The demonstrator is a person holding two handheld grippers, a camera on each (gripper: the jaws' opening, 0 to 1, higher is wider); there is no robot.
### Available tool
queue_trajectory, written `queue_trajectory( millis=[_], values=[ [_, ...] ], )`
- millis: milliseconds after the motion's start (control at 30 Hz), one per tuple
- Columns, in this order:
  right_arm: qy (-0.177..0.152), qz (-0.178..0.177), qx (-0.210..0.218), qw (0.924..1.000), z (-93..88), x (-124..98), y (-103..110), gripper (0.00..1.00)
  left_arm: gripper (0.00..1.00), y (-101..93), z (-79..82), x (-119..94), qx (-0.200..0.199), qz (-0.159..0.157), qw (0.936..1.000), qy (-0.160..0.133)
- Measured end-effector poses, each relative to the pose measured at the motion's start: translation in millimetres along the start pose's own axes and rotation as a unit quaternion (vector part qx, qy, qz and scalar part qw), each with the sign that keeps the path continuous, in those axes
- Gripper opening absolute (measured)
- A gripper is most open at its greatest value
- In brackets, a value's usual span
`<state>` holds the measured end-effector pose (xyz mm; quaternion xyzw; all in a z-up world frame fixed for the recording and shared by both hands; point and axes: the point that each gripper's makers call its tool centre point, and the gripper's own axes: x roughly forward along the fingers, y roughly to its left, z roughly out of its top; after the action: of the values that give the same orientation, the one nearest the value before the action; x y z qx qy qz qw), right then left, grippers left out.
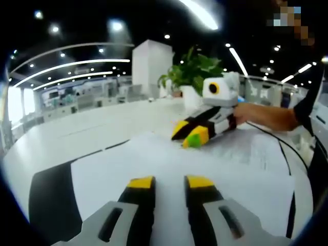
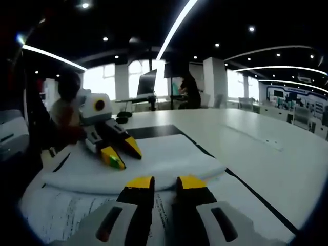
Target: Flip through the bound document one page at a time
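The bound document (image 1: 169, 169) lies open on a white table, its near page blank white. In the right gripper view a white page (image 2: 159, 164) arches up in a soft roll over a printed page (image 2: 61, 215). My left gripper (image 1: 169, 182) hovers low over the blank page, jaws apart with nothing between them. It appears again as the left gripper (image 2: 122, 152), tips down on the rolled page. My right gripper (image 2: 165, 182) sits just before the roll's edge, jaws slightly apart and empty. Seen across the document, the right gripper (image 1: 188, 134) is held by a hand (image 1: 251, 114).
A black strip (image 1: 48, 200) runs across the table (image 1: 77, 133) beside the document. A potted plant (image 1: 192, 72) and a white pillar (image 1: 151, 66) stand beyond the far edge. A cable (image 1: 287, 148) trails at the right. People (image 2: 187, 89) sit far behind.
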<state>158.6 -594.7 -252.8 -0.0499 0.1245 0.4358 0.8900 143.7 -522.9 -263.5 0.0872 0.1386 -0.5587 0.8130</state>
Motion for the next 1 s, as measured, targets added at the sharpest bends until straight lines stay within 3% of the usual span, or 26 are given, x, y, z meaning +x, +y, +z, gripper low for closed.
queue_trajectory(
  millis=[1000],
  values=[
    [-0.001,0.021,-0.006,0.9998,-2.4,-6,22,0.21,0.24,1.2,-0.8,-1,0.002,0.000,1.0000,-0.001]
  ],
)
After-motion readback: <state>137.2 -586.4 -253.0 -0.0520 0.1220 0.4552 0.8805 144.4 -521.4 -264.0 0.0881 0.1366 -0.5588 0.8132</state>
